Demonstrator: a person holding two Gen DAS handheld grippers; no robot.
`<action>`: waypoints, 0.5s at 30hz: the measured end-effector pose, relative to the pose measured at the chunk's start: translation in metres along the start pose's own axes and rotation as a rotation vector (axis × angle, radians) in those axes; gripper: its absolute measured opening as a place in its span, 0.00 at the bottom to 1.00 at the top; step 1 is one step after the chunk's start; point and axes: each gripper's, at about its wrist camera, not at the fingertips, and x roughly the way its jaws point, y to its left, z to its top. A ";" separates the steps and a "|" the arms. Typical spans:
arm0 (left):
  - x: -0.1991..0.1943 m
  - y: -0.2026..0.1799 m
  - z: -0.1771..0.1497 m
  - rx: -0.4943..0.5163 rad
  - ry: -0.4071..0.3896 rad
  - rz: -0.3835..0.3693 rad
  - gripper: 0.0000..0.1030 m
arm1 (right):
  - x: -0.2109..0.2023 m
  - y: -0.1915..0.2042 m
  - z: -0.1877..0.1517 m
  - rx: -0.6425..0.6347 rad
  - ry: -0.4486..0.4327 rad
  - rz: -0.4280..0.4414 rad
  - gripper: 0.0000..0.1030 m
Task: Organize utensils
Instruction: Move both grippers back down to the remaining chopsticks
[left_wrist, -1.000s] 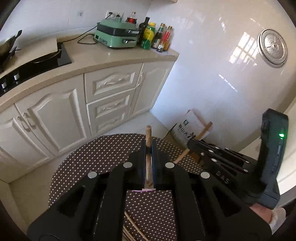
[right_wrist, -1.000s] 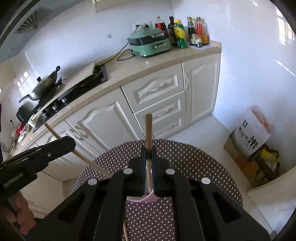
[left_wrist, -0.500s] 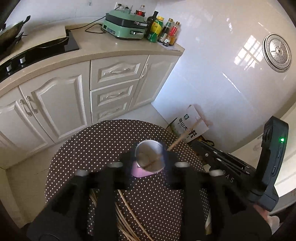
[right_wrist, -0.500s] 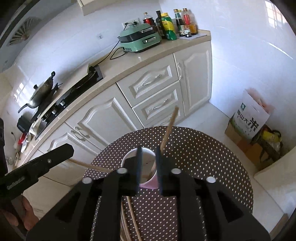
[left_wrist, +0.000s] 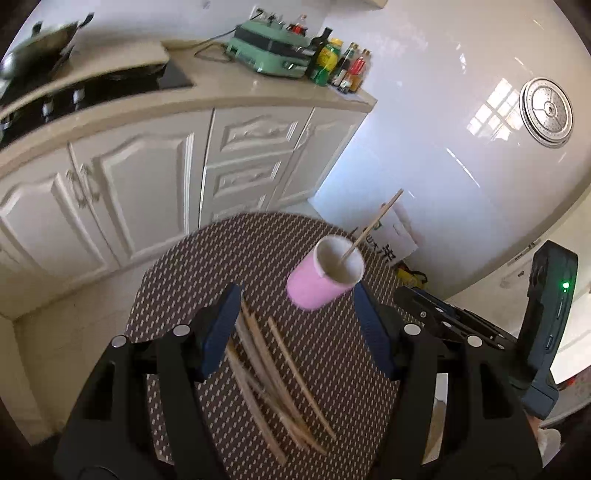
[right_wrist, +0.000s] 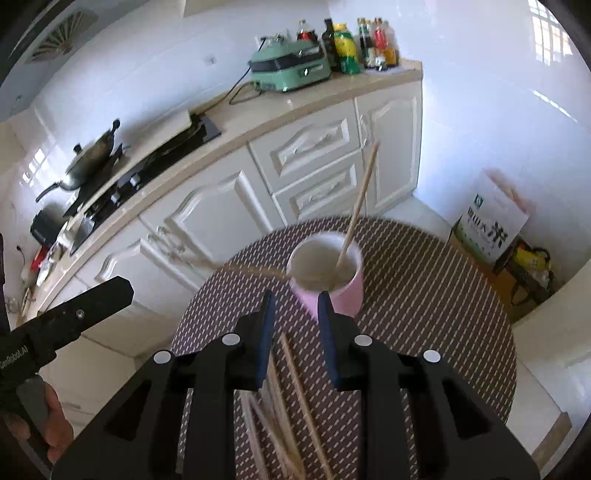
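Observation:
A pink cup (left_wrist: 320, 277) stands on the round dotted table (left_wrist: 236, 251). One chopstick (left_wrist: 371, 225) leans in it, tip up to the right. Several loose chopsticks (left_wrist: 273, 380) lie on the table in front of the cup. My left gripper (left_wrist: 295, 328) is wide open and empty, above the loose chopsticks. My right gripper (right_wrist: 294, 325) is open and empty, just in front of the cup (right_wrist: 327, 273), where a chopstick (right_wrist: 358, 206) leans. A second chopstick (right_wrist: 236, 267) appears blurred at the cup's left rim. More chopsticks (right_wrist: 291, 398) lie under it.
White kitchen cabinets (right_wrist: 258, 199) and a counter with a green appliance (right_wrist: 290, 70), bottles (right_wrist: 354, 44), a stove and a wok (right_wrist: 88, 158) lie beyond the table. A printed bag (right_wrist: 491, 225) stands on the floor at right. The other gripper's body (left_wrist: 480, 325) is at right.
Both grippers were shut on a chopstick each above the cup. Both opened and pulled back; the chopsticks dropped to the cup. The table and loose chopsticks came into view.

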 end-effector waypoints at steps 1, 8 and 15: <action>-0.002 0.007 -0.005 -0.015 -0.001 0.006 0.61 | 0.000 0.004 -0.006 -0.002 0.003 0.001 0.22; 0.018 0.054 -0.049 -0.130 0.123 -0.003 0.61 | 0.019 0.025 -0.049 -0.031 0.091 0.001 0.22; 0.065 0.072 -0.089 -0.164 0.241 -0.004 0.47 | 0.050 0.016 -0.081 -0.059 0.179 -0.030 0.22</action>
